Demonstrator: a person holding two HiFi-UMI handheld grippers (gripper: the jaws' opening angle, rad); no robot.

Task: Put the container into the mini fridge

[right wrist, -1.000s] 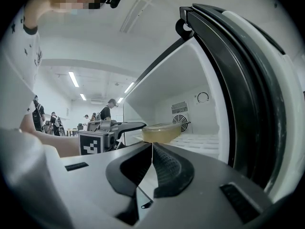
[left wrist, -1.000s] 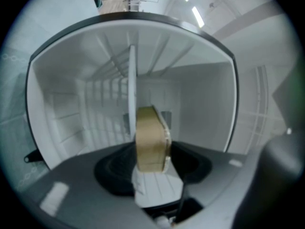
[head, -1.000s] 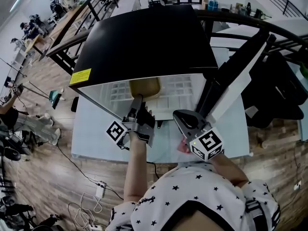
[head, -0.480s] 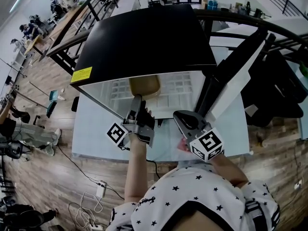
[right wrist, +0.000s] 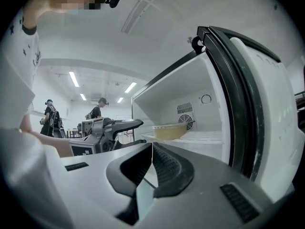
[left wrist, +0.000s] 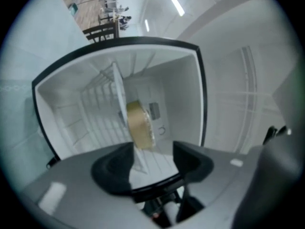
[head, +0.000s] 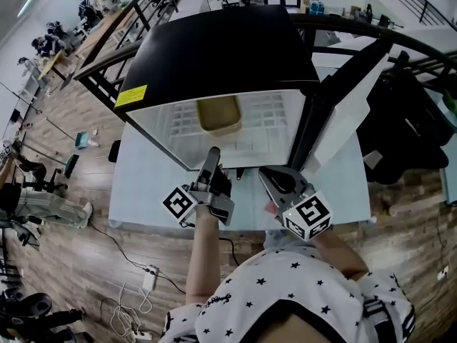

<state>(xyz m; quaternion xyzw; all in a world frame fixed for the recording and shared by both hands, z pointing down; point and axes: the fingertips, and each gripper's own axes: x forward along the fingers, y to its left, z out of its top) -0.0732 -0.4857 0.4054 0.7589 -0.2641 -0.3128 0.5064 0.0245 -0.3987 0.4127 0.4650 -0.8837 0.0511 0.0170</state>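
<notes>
container (head: 218, 114) on the shelf (head: 265, 131) inside the open mini fridge (head: 214, 56), left gripper (head: 213, 156) just outside, jaws apart, empty, just narrowed a little, right gripper (head: 270, 176) jaws together

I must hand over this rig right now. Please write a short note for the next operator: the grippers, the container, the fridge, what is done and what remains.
Left gripper: open, nothing between its jaws, which have just been closing a little; it points at the fridge opening from outside.
Right gripper: shut, empty, beside the open door, not gripping it.
Container: on the shelf inside the mini fridge, free of both grippers.
Done: container placed.
Left: probably only closing the door.
</notes>
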